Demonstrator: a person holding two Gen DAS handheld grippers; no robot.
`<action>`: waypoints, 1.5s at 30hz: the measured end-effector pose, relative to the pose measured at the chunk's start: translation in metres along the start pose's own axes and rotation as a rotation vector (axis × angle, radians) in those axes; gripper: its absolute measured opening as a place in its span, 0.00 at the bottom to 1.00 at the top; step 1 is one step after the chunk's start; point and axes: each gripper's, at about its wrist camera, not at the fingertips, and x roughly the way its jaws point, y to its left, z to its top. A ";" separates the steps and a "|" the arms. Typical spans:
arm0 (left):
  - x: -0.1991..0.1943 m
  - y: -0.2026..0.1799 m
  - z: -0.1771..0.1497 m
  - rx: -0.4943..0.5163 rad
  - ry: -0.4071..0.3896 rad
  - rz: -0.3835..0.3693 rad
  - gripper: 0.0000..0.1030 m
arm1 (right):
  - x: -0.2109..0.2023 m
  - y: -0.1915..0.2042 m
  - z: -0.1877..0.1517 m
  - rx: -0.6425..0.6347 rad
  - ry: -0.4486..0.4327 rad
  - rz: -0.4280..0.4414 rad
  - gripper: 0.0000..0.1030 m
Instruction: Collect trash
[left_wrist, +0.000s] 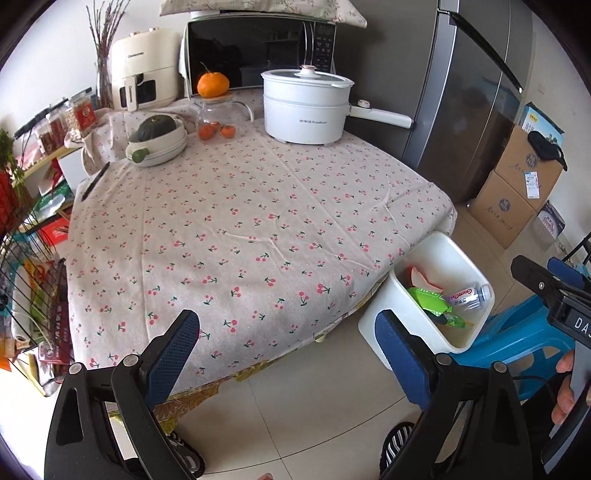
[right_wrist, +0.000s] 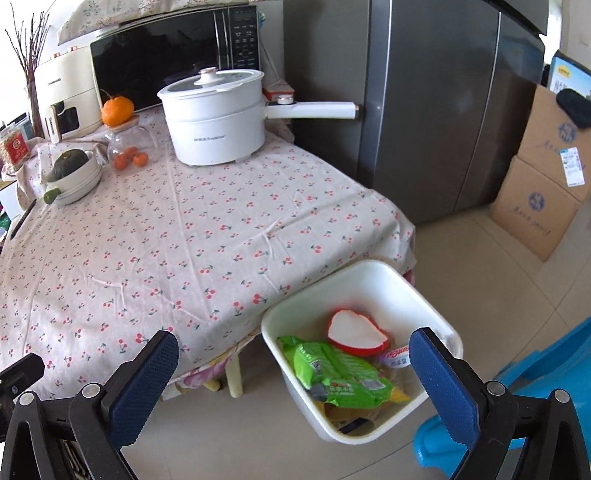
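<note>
The white bin (right_wrist: 364, 280) stands on the floor just off the table's (right_wrist: 184, 236) near corner, at about 4 o'clock from the cherry-print cloth in both views. It is a squarish white tub, open side up, partly resting against a blue plastic stool (left_wrist: 517, 332). Inside lie the trash pieces: a green snack wrapper (right_wrist: 332, 373), crumpled and glossy, its long axis running from 10 o'clock to 4 o'clock in the right wrist view; a red-rimmed white lid (right_wrist: 356, 330) lying flat at 12 o'clock of the wrapper; and a clear plastic bottle (left_wrist: 469, 295) with a pink-lettered label, on its side, its visible end toward 2 o'clock in the left wrist view. The left gripper (left_wrist: 288, 354) is spread wide with nothing between its blue pads. The right gripper (right_wrist: 295, 384) also gapes wide and empty, above the bin.
</note>
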 end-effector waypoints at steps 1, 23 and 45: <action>-0.002 0.002 -0.001 -0.005 -0.002 0.003 0.94 | 0.000 0.003 -0.002 0.002 0.002 0.001 0.99; -0.009 -0.004 -0.011 0.010 -0.059 0.044 0.95 | 0.001 0.016 -0.013 -0.020 -0.007 -0.030 0.99; -0.008 -0.005 -0.011 0.013 -0.068 0.056 0.95 | -0.001 0.013 -0.016 -0.028 -0.013 -0.028 0.99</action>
